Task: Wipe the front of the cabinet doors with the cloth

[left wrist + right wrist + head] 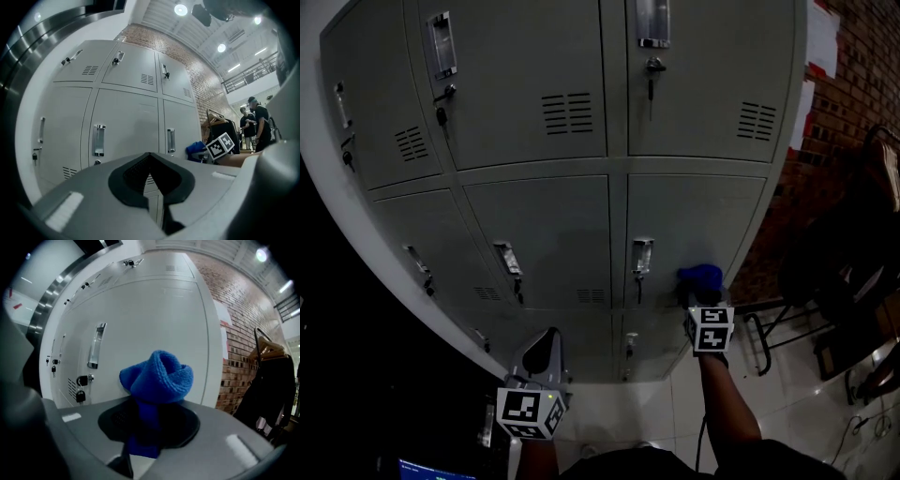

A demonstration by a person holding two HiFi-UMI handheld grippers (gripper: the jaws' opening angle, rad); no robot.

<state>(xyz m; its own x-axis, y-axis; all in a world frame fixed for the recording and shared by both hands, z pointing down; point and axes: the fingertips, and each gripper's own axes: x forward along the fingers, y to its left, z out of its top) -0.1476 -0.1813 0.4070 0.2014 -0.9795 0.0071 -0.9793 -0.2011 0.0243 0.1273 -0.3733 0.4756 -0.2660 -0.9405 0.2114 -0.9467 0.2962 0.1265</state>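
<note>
Grey metal locker doors (553,234) fill the head view, with handles and vents. My right gripper (701,292) is shut on a bunched blue cloth (700,277), which sits against the lower right door (698,225) just right of its handle (641,256). In the right gripper view the blue cloth (157,378) bulges out of the jaws in front of that door (154,329). My left gripper (546,352) hangs lower left, away from the doors, shut with nothing in it; its own view shows the jaws closed together (151,176) and the right gripper's marker cube (220,145).
A brick wall (853,103) stands right of the lockers. A dark chair or rack (853,272) stands at the right on the tiled floor (787,412). Keys hang in the upper doors' locks (651,77). People stand far off at the right (255,124).
</note>
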